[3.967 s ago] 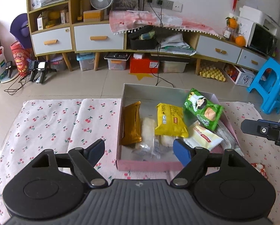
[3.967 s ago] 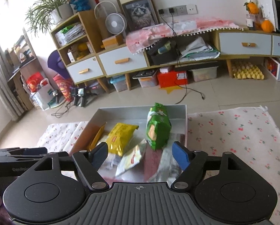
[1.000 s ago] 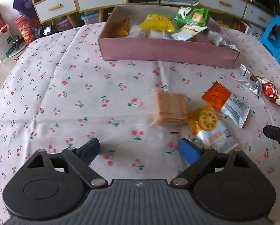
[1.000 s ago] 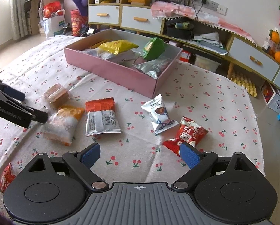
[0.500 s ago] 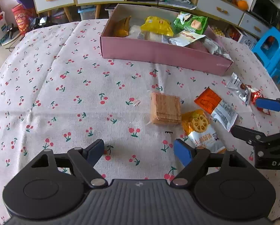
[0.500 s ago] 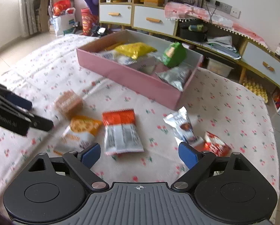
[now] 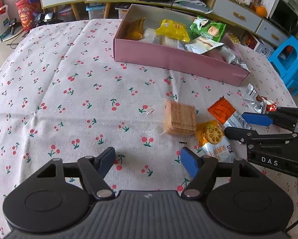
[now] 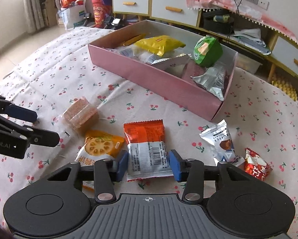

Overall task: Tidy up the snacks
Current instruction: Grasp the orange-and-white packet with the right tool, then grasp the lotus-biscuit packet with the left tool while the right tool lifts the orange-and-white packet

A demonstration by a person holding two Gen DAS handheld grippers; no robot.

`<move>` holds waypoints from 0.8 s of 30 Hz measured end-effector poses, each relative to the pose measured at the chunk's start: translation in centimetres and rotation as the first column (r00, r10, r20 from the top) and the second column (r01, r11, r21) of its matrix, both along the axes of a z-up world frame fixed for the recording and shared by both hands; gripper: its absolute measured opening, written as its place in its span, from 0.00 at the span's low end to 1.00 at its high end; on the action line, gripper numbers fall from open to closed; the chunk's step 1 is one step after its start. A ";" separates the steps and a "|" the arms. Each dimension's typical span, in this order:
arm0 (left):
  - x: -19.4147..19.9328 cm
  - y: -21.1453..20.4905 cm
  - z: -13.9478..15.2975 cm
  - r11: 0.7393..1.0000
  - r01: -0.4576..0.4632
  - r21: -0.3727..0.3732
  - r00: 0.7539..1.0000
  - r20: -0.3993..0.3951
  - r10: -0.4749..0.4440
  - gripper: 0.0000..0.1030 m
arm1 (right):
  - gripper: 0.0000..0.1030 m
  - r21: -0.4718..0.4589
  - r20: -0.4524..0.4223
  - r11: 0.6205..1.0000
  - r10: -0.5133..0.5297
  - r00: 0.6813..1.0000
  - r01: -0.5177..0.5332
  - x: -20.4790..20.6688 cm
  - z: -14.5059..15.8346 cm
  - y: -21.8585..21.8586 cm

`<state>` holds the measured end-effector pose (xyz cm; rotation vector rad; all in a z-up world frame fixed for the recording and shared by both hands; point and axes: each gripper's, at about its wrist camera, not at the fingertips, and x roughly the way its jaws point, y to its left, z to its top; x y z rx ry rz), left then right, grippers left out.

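- Right gripper [image 8: 148, 165] is seen wide open at lower centre of its view, jaws astride the near end of the orange-and-silver packet [image 8: 147, 147]; long axis runs away from it
- Left gripper [image 7: 148, 160] is open, empty, farther off
- Pink box [image 8: 149, 75] is noted at upper centre

Cherry-print tablecloth [image 7: 73, 83] over table. Behind: wood cabinet w/ white drawers [image 8: 175, 10], blue plastic stool [image 7: 290, 63], oranges [image 7: 257, 1] beside microwave [image 7: 286, 19], red bag [image 8: 98, 13], egg tray [image 8: 284, 88] on floor.
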<state>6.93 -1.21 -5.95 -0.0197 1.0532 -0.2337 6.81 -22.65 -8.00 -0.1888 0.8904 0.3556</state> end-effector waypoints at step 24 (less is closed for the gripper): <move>-0.6 -8.7 -0.6 0.999 -0.003 -0.054 1.000 0.024 0.004 0.54 | 0.39 -0.001 0.002 0.993 -0.114 0.993 0.114 -3.0 0.3 -6.8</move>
